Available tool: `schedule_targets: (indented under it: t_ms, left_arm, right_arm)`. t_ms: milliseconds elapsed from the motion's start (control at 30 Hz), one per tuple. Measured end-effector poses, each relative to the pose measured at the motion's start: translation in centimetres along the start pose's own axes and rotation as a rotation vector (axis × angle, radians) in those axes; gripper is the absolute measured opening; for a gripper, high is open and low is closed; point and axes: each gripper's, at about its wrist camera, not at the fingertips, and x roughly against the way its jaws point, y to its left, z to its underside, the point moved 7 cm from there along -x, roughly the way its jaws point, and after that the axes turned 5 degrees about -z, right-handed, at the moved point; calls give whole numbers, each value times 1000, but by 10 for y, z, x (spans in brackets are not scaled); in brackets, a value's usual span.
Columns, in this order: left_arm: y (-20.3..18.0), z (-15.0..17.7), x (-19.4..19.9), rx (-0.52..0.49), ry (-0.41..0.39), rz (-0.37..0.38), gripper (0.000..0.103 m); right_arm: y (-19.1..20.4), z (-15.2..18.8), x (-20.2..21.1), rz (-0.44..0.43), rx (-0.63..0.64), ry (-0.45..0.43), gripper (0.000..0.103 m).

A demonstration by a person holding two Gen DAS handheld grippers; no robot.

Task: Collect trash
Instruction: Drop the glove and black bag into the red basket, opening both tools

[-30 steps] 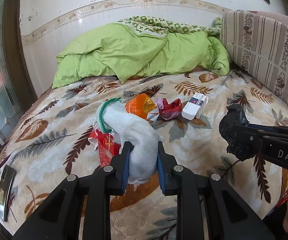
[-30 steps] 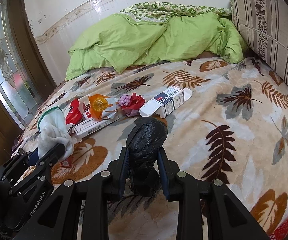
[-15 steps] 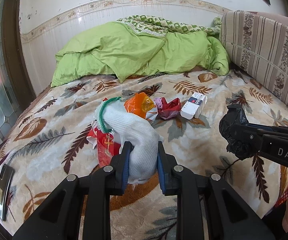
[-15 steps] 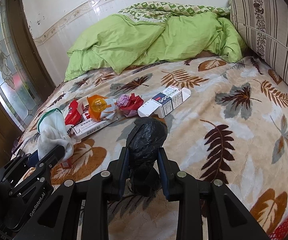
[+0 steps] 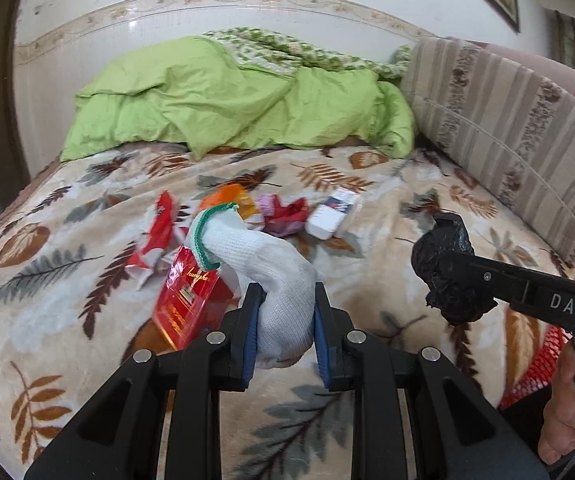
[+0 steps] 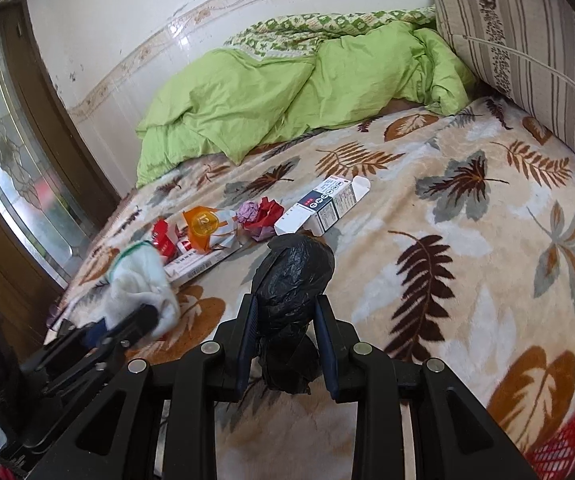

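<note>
Knitted white glove [image 5: 271,276], crinkled black bag [image 6: 291,280]

"DAS" on right tongs [image 5: 461,280], "12" on orange wrapper [image 6: 203,227]

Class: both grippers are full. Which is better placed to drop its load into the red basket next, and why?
Probably the right gripper, shut on the crumpled black bag: the red basket sits at the bed's right edge beside it. The left gripper, gripping the white glove, is farther off.

A home bedroom: bed [image 6: 467,240] with leaf-print blanket, rumpled green duvet [image 6: 287,96].
</note>
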Motion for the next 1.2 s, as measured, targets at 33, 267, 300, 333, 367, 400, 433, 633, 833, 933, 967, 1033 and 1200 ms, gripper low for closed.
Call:
schedule_targets:
  t_ms: [33, 267, 300, 333, 367, 400, 433, 633, 833, 933, 967, 1033, 1200]
  left_arm:
    - [-8, 0, 4, -7, -4, 28, 23]
    - [-92, -4, 39, -101, -4, 249, 23]
    - [-106, -4, 44, -115, -3, 275, 23]
    - [-126, -3, 50, -136, 5, 315, 23]
    - [-138, -3, 54, -149, 14, 344, 23]
    - [-150, -4, 57, -163, 21, 371, 23]
    - [-166, -3, 62, -183, 23, 401, 23]
    - [-263, 6, 87, -318, 73, 586, 23]
    - [-327, 18, 98, -391, 127, 714, 27]
    - [-347, 22, 99, -418, 134, 716, 44]
    - [-345, 22, 99, -415, 131, 709, 45]
    - [-340, 20, 99, -401, 130, 712, 45]
    - [-287, 8, 86, -333, 124, 641, 53]
  right_arm:
    - [-1, 1, 9, -8, -10, -12, 30]
    - [-51, 18, 93, 38, -112, -64, 30]
    - [-63, 21, 107, 53, -138, -75, 30]
    - [-74, 23, 120, 71, -158, -86, 30]
    - [-86, 26, 134, 94, -177, -98, 30]
    - [-100, 29, 149, 122, -198, -112, 30]
    - [-116, 34, 167, 155, -227, -127, 30]
    - [-185, 64, 239, 293, -371, -177, 30]
    - [-221, 80, 270, 377, -471, -208, 33]
    - [-230, 79, 280, 415, -492, -226, 51]
    - [-233, 79, 284, 429, -494, -236, 55]
    - [-233, 76, 288, 436, -483, -252, 55]
    - [-225, 69, 272, 380, -476, -231, 55]
